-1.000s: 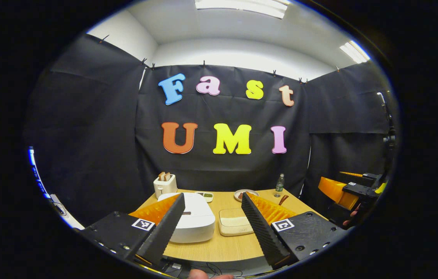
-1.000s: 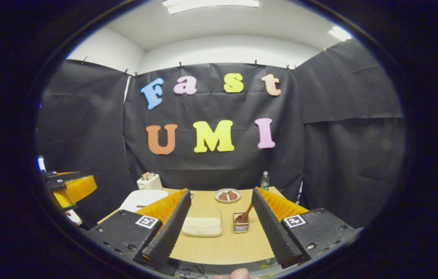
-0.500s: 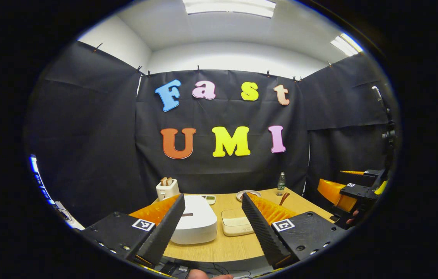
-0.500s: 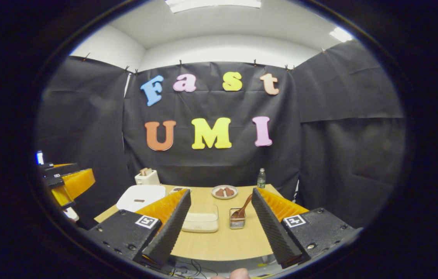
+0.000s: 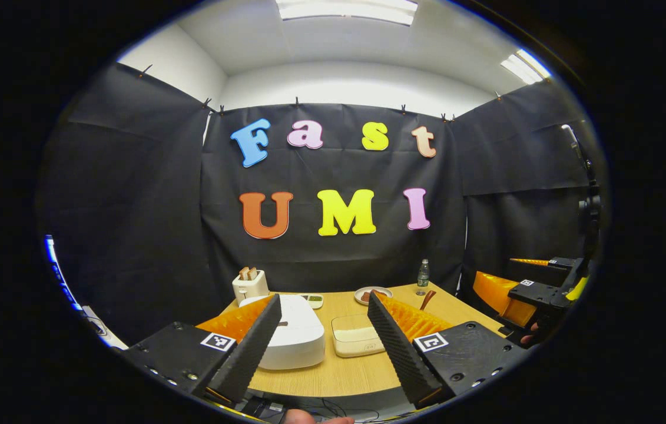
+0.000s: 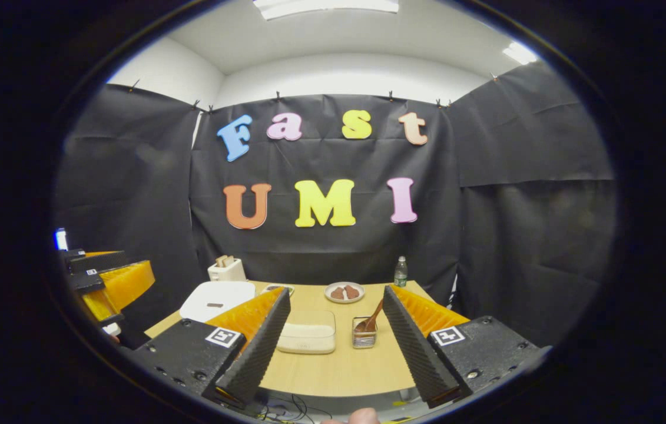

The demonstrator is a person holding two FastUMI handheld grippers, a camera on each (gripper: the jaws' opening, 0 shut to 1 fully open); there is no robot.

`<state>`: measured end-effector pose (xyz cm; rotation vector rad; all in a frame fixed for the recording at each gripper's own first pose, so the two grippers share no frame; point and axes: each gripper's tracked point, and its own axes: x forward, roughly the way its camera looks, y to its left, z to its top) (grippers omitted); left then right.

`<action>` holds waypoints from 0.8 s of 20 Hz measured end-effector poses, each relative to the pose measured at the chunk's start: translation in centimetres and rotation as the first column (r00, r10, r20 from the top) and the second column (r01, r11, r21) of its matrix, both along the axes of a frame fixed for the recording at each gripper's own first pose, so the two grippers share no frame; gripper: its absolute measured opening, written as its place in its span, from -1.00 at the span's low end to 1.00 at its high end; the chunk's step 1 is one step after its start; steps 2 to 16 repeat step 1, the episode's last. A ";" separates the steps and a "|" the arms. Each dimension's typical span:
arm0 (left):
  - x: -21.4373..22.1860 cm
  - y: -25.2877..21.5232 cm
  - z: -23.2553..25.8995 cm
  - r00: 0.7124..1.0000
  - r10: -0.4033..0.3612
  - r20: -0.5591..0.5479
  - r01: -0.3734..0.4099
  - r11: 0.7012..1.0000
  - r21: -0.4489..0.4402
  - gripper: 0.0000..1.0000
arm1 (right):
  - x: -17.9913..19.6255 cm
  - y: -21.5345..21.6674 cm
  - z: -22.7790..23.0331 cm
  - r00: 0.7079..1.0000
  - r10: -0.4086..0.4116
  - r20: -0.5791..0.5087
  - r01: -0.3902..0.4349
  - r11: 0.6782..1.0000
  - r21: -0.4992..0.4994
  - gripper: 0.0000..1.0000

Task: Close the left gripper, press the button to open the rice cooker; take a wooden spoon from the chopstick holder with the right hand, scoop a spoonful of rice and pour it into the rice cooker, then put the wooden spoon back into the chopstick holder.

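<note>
The white rice cooker (image 5: 291,338) stands closed at the table's left, also seen as the rice cooker (image 6: 218,299) in the right gripper view. A clear box of rice (image 6: 308,338) sits mid-table, and right of it a wire chopstick holder (image 6: 363,340) holds the wooden spoon (image 6: 374,315), leaning right. My left gripper (image 5: 324,296) is open, held short of the table's near edge and facing the cooker and the rice box (image 5: 356,341). My right gripper (image 6: 336,291) is open too, facing the rice box and holder. Each shows off to the side in the other's view: right gripper (image 5: 506,280), left gripper (image 6: 112,282).
A toaster (image 6: 226,270) with bread, a small dish (image 6: 277,288), a plate of food (image 6: 344,291) and a bottle (image 6: 400,272) line the far edge of the wooden table (image 6: 338,368). Black cloth walls close in the back and sides. Cables hang under the near edge.
Both grippers have drifted slightly, so the views shift a little. Both stay open, and nothing on the table has moved.
</note>
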<state>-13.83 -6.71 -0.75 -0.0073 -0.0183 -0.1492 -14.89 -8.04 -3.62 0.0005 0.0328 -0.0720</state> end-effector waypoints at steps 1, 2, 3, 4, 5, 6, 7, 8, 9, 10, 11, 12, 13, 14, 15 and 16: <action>-0.1 0.0 0.1 1.000 0.003 -0.001 -0.003 1.000 -0.003 0.89 | 0.1 0.0 0.0 1.000 0.001 0.000 -0.001 1.000 -0.002 0.97; -0.1 0.0 0.1 1.000 0.003 -0.001 -0.003 1.000 -0.003 0.89 | 0.1 0.0 0.0 1.000 0.001 0.000 -0.001 1.000 -0.002 0.97; -0.1 0.0 0.1 1.000 0.003 -0.001 -0.003 1.000 -0.003 0.89 | 0.1 0.0 0.0 1.000 0.001 0.000 -0.001 1.000 -0.002 0.97; -0.1 0.0 0.1 1.000 0.003 -0.001 -0.003 1.000 -0.003 0.89 | 0.1 0.0 0.0 1.000 0.001 0.000 -0.001 1.000 -0.002 0.97; -0.1 0.0 0.1 1.000 0.003 -0.001 -0.003 1.000 -0.003 0.89 | 0.1 0.0 0.0 1.000 0.001 0.000 -0.001 1.000 -0.002 0.97; -0.1 0.0 0.1 1.000 0.003 -0.001 -0.003 1.000 -0.003 0.89 | 0.1 0.0 0.0 1.000 0.001 0.000 -0.001 1.000 -0.002 0.97; -0.1 0.0 0.1 1.000 0.003 -0.001 -0.003 1.000 -0.003 0.89 | 0.1 0.0 0.0 1.000 0.001 0.000 -0.001 1.000 -0.002 0.97; -0.1 0.0 0.1 1.000 0.003 -0.001 -0.003 1.000 -0.003 0.89 | 0.1 0.0 0.0 1.000 0.001 0.000 -0.001 1.000 -0.002 0.97; -0.1 0.0 0.1 1.000 0.003 -0.001 -0.003 1.000 -0.003 0.89 | 0.1 0.0 0.0 1.000 0.001 0.000 -0.001 1.000 -0.002 0.97; -0.1 0.0 0.1 1.000 0.003 -0.001 -0.003 1.000 -0.003 0.89 | 0.1 0.0 0.0 1.000 0.001 0.000 -0.001 1.000 -0.002 0.97; -0.1 0.0 0.1 1.000 0.003 -0.001 -0.003 1.000 -0.003 0.89 | 0.1 0.0 0.0 1.000 0.001 0.000 -0.001 1.000 -0.002 0.97; -0.1 0.0 0.1 1.000 0.003 -0.001 -0.003 1.000 -0.003 0.89 | 0.1 0.0 0.0 1.000 0.001 0.000 -0.001 1.000 -0.002 0.97; -0.1 0.0 0.1 1.000 0.003 -0.001 -0.003 1.000 -0.003 0.89 | 0.1 0.0 0.0 1.000 0.001 0.000 -0.001 1.000 -0.002 0.97; -0.1 0.0 0.1 1.000 0.003 -0.001 -0.003 1.000 -0.003 0.89 | 0.1 0.0 0.0 1.000 0.001 0.000 -0.001 1.000 -0.002 0.97; -0.1 0.0 0.1 1.000 0.003 -0.001 -0.003 1.000 -0.003 0.89 | 0.1 0.0 0.0 1.000 0.001 0.000 -0.001 1.000 -0.002 0.97; -0.1 0.0 0.1 1.000 0.003 -0.001 -0.003 1.000 -0.003 0.89 | 0.1 0.0 0.0 1.000 0.001 0.000 -0.001 1.000 -0.002 0.97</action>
